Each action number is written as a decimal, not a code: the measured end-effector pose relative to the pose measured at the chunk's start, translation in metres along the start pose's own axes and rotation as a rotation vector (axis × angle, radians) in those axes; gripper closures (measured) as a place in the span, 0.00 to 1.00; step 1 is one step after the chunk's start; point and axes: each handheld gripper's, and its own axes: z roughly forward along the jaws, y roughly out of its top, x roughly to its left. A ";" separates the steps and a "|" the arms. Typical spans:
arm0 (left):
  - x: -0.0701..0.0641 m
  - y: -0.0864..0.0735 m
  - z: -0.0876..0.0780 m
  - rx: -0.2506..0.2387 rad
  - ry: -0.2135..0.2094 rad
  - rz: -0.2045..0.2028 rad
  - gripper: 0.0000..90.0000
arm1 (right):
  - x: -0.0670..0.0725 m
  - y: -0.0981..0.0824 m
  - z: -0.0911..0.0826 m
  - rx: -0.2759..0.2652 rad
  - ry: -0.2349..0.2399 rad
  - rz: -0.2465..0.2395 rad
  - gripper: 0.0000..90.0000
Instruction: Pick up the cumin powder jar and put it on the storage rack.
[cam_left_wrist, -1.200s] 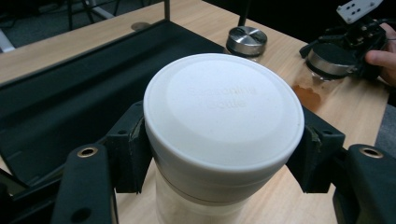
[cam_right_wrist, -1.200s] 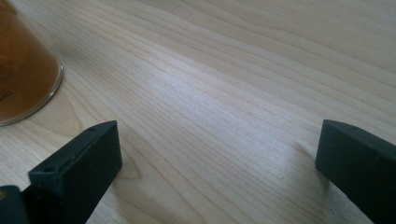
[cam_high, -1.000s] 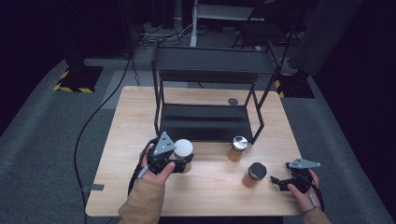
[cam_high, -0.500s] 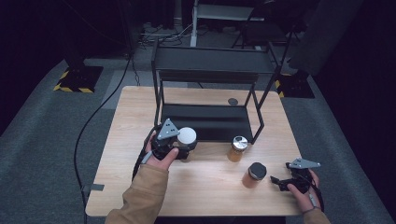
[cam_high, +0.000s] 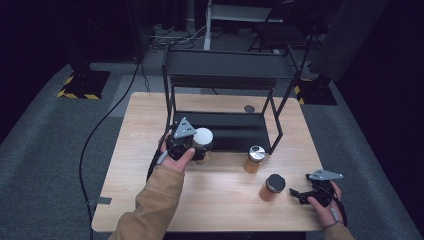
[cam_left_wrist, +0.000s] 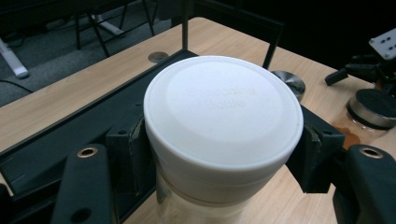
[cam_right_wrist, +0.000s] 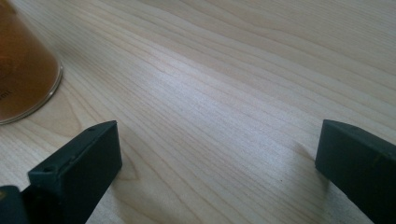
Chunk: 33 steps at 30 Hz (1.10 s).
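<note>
Tan sleeve (cam_high: 152, 200) covering the left forearm, black left gripper (cam_high: 192, 145) wearing a grey three-cornered plate, black right gripper (cam_high: 300, 192) trailing a cable, blocky jaws showing screw holes

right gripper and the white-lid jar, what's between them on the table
In the high view, two amber jars stand between the right gripper and the white-lid jar: a black-lid jar nearest the gripper, then a silver-lid jar.

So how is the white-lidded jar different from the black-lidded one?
The white-lidded jar is clamped in the left gripper by the black rack; the black-lidded jar stands free on the table. The first looks clear below its lid, the second holds something orange. Both are upright and capped.
</note>
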 end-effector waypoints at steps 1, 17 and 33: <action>0.000 0.001 0.001 -0.001 0.004 -0.004 0.36 | 0.000 0.000 0.000 0.000 0.000 0.000 0.00; 0.014 0.016 0.020 0.000 0.037 -0.002 0.36 | 0.000 0.000 0.000 0.000 0.000 0.000 0.00; 0.028 0.026 0.045 0.021 0.097 0.026 0.36 | 0.000 0.000 0.000 0.000 0.000 0.000 0.00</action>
